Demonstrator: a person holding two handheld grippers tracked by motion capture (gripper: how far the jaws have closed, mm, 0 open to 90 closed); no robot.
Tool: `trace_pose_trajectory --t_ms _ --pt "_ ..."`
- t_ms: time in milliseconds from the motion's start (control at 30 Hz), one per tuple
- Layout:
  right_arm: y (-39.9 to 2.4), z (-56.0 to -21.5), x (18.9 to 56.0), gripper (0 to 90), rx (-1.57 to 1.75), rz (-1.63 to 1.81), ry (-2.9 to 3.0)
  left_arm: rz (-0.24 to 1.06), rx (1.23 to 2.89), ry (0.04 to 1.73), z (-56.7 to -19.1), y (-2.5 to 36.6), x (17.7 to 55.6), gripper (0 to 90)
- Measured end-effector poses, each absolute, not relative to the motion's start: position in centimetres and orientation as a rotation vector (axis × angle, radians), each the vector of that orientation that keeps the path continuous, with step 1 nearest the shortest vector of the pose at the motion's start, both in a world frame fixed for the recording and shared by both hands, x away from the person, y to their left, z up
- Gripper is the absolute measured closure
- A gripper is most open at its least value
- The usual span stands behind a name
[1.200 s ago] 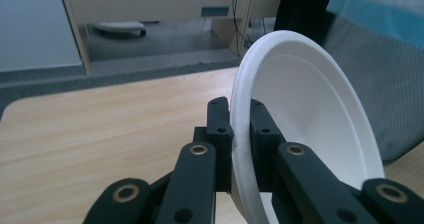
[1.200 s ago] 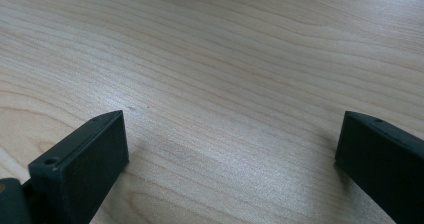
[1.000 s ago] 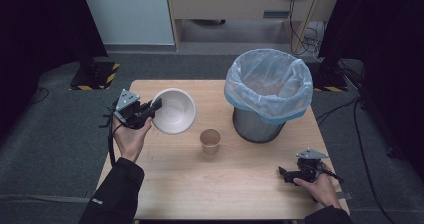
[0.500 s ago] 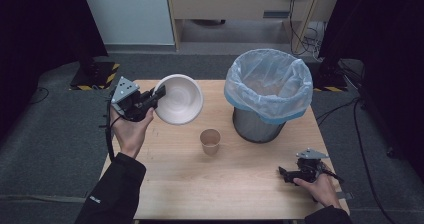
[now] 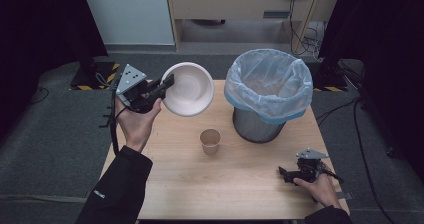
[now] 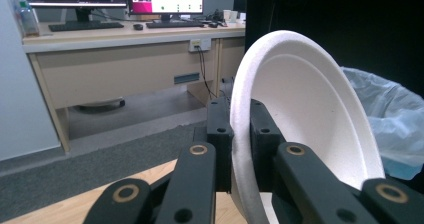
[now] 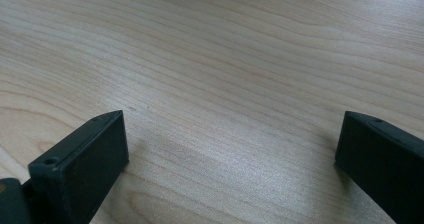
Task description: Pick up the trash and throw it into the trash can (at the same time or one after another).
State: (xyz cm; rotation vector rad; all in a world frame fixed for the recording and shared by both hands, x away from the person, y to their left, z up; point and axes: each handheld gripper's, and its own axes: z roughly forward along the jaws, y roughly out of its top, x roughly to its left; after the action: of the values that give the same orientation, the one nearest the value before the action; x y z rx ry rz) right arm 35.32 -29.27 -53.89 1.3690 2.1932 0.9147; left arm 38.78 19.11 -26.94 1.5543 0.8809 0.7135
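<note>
Count of items: one white foam bowl (image 5: 188, 89), one brown paper cup (image 5: 210, 141), one metal waste bin (image 5: 266, 96) lined with a pale blue plastic bag, two hand-held grippers.

The left gripper (image 5: 166, 83) is raised above the table's far left corner, its jaws clamped on the rim of the bowl. The bowl is clear of the surface and tipped on edge, its hollow facing the bin. In the left gripper view the rim (image 6: 239, 134) sits pinched between the two black jaws, with the lined bin beyond it at the right.

The right gripper (image 5: 283, 173) rests low at the near right corner of the table, held in the person's hand. Its jaws stand wide apart with nothing between them; the right gripper view shows bare wood grain (image 7: 225, 84) in the gap.

The cup stands upright near the table's centre, apart from both grippers and just near the bin's base.

Surface: one light wooden table (image 5: 240, 189), unmarked. Room: grey carpet floor (image 5: 55, 134), dark curtains at both sides, a pale desk unit behind with cables hanging. The left gripper view shows monitors and a keyboard on that desk.
</note>
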Motion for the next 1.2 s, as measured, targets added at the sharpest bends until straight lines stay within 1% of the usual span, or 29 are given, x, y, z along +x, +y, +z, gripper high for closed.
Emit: trace_pose_trajectory --t_ms 733,1200 --pt "-29.3 -53.9 35.4 0.7 1.361 0.915 2.193 0.727 1.531 0.775 -23.1 15.2 39.2 82.9" --pt "-29.3 -53.9 35.4 0.7 1.356 0.914 2.194 0.740 1.526 0.719 -20.7 11.8 40.5 82.8"
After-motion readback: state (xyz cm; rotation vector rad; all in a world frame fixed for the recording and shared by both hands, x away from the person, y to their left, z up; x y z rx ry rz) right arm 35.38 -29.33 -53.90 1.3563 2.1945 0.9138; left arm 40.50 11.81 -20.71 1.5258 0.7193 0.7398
